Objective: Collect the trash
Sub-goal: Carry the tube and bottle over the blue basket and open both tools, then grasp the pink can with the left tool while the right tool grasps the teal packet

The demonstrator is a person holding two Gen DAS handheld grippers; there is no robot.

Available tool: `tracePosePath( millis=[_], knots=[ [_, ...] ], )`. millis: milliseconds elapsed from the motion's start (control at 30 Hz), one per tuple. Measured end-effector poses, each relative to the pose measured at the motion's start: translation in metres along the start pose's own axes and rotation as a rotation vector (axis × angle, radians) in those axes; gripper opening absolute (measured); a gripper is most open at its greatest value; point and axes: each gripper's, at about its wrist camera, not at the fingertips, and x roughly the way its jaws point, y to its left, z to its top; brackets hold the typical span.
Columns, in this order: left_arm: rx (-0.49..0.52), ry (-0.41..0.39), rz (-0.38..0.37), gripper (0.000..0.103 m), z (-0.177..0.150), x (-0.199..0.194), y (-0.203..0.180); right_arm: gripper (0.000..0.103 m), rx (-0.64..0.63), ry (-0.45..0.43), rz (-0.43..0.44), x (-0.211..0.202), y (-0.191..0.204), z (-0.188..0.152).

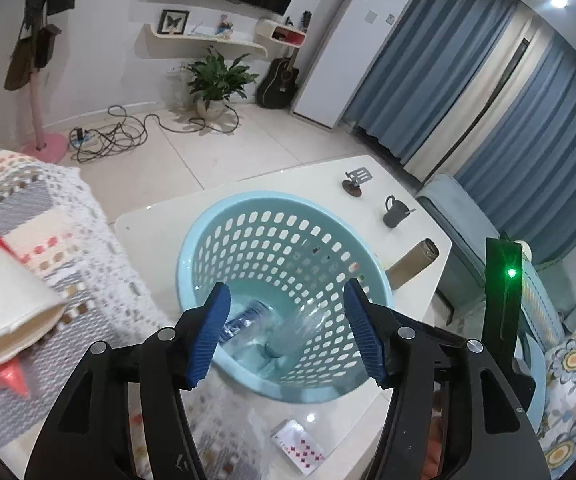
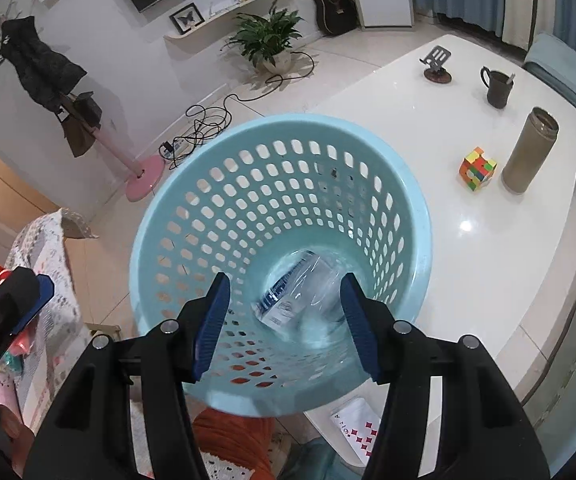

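Note:
A light blue perforated basket stands on the white table. A clear plastic bottle with a blue-and-white label lies at its bottom. My left gripper hangs over the basket's mouth, open, with nothing touching its blue pads. My right gripper is also above the basket and open, with the bottle far below its fingers. A red-and-white paper cup lies tilted at the left edge of the left wrist view, over a patterned blanket.
On the table behind the basket are a dark mug, a tan flask, a colour cube and a phone stand. A card pack lies at the near table edge. The blanket-covered seat is on the left.

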Motion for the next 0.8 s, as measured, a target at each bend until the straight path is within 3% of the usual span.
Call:
tracePosePath(
  millis=[100,200,367,467,633,800],
  knots=[
    [0.004,-0.030,0.001,0.058,-0.005,-0.021,0.001,0.052,-0.026,-0.018,0.008,-0.013,0.012,-0.005],
    [0.008,-0.071,0.003,0.058,-0.012,-0.049,0.003,0.041,-0.078,-0.049,0.019,-0.030,0.031,-0.011],
    [0.013,-0.168,0.043,0.058,-0.026,-0.108,0.010,0.040,-0.187,-0.129,0.070,-0.069,0.079,-0.022],
    [0.002,-0.230,0.095,0.058,-0.036,-0.150,0.020,0.040,-0.249,-0.165,0.123,-0.092,0.111,-0.031],
    [-0.040,-0.298,0.218,0.069,-0.058,-0.210,0.051,0.041,-0.353,-0.193,0.196,-0.111,0.162,-0.048],
    [-0.173,-0.294,0.372,0.075,-0.083,-0.248,0.107,0.041,-0.447,-0.172,0.230,-0.107,0.209,-0.068]
  ],
)
